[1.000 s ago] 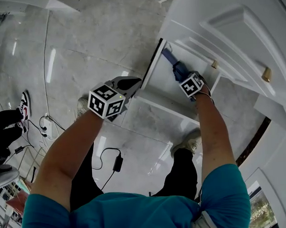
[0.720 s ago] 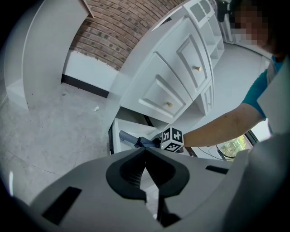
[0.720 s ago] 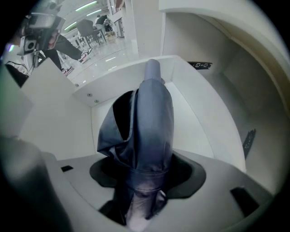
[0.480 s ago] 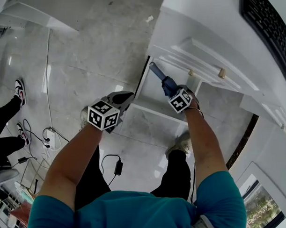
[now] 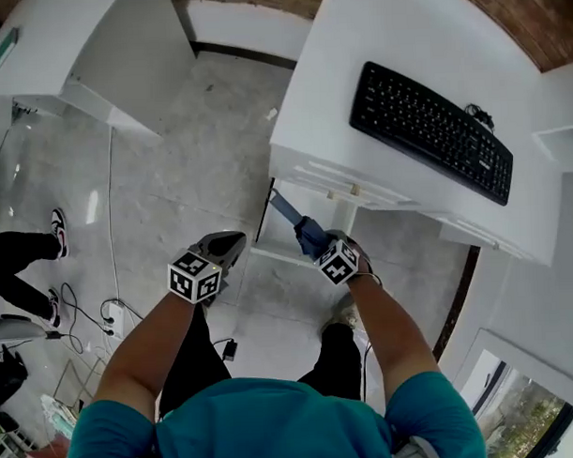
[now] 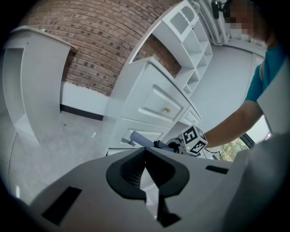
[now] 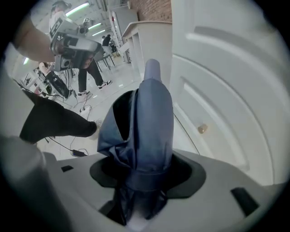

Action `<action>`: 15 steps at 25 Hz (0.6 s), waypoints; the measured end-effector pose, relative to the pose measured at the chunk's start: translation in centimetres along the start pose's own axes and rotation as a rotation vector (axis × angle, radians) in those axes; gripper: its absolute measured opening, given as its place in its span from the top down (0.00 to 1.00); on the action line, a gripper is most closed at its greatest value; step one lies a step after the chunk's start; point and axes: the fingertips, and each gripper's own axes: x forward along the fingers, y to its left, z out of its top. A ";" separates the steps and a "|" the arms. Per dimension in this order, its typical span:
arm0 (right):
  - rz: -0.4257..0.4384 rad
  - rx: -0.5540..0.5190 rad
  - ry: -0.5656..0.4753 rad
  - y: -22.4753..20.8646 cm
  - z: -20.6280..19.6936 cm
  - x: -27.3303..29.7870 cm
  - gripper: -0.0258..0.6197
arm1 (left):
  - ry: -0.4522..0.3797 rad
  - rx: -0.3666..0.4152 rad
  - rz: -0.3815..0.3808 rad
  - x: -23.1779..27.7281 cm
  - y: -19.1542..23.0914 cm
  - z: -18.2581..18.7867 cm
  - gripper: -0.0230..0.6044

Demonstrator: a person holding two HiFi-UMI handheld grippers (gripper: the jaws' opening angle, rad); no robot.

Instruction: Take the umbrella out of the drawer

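Observation:
A folded blue umbrella [image 5: 288, 214] is clamped in my right gripper [image 5: 311, 237] and hangs above the open bottom drawer [image 5: 276, 256] of the white desk [image 5: 328, 72]. In the right gripper view the jaws press on both sides of the umbrella's [image 7: 152, 122] strapped cloth, and its tip points away beside the drawer fronts. My left gripper [image 5: 222, 243] hovers over the floor to the left of the drawer, shut and empty. In the left gripper view its tips [image 6: 145, 151] meet, with the umbrella [image 6: 141, 139] beyond them.
A black keyboard [image 5: 428, 129] lies on the desk top. A second white desk [image 5: 102, 61] stands at the far left. Cables and a power adapter [image 5: 230, 349] lie on the marble floor. A bystander's legs [image 5: 25, 256] are at the left edge.
Both grippers have risen, and the right one has lifted the umbrella up out of the drawer. The head view now takes in the desk top and keyboard.

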 end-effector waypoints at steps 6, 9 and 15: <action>-0.023 0.081 -0.085 0.9 2.1 -10.9 0.55 | -0.054 0.044 0.009 -4.9 -5.2 7.3 0.94; -0.055 0.128 -0.158 0.4 3.7 -16.6 0.55 | -0.083 0.089 0.000 -6.9 -7.9 11.3 0.94; -0.145 0.161 -0.348 -0.9 6.6 -29.2 0.55 | -0.134 0.142 -0.039 -10.9 -14.5 17.8 0.94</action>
